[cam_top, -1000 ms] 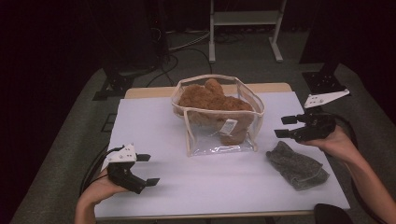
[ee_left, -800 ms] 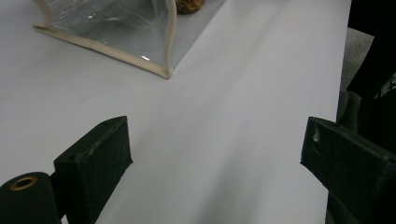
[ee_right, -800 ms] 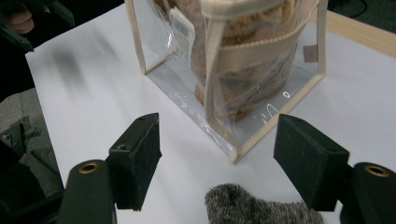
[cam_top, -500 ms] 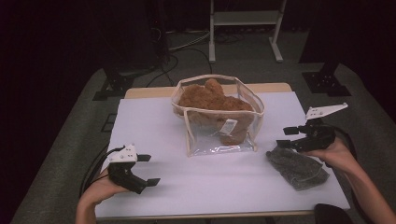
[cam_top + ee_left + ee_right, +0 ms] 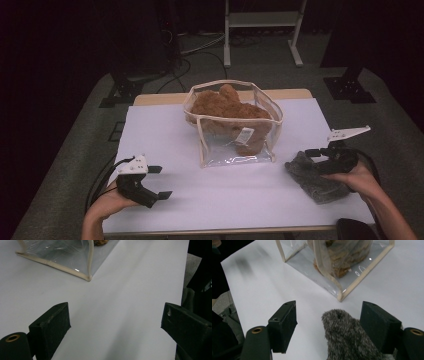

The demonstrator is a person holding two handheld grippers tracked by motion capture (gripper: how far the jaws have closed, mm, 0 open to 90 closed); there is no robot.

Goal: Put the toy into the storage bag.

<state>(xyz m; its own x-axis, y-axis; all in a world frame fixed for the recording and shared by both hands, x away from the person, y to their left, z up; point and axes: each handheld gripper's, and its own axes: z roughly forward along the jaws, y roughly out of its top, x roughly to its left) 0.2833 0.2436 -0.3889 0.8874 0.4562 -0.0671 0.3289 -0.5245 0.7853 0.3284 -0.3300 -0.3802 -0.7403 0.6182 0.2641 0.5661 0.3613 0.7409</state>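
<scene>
A: Why does the right gripper point(image 5: 320, 156) sit so low over the grey furry cloth point(image 5: 315, 176)?

B: It looks placed for a pick. In the right gripper view its jaws stand wide apart, with the grey furry cloth point(image 5: 347, 336) between them, closer to the right-hand jaw, and nothing is pinched yet. The cloth lies flat on the white table point(image 5: 165, 130), at the near right, just right of the clear pouch point(image 5: 235, 125) and apart from it.

A: And the pouch is open for a reason?

B: Likely so. Its beige-trimmed mouth gapes upward, with the brown plush toy point(image 5: 225, 107) already inside, so the judgement is that the grey piece is meant to follow it in.

A: Which way does the cloth run?

B: In the high view its long axis goes from a far-left end, under the gripper, to a near-right end by the person's hand. In the right gripper view a rounded, narrower tip points toward the pouch's near corner point(image 5: 340, 298).

A: What about the left gripper point(image 5: 157, 182)?

B: It rests at the near left, well apart from the pouch, jaws spread wide with bare table between them, holding nothing. It seems parked, perhaps ready to steady the pouch rim.
</scene>
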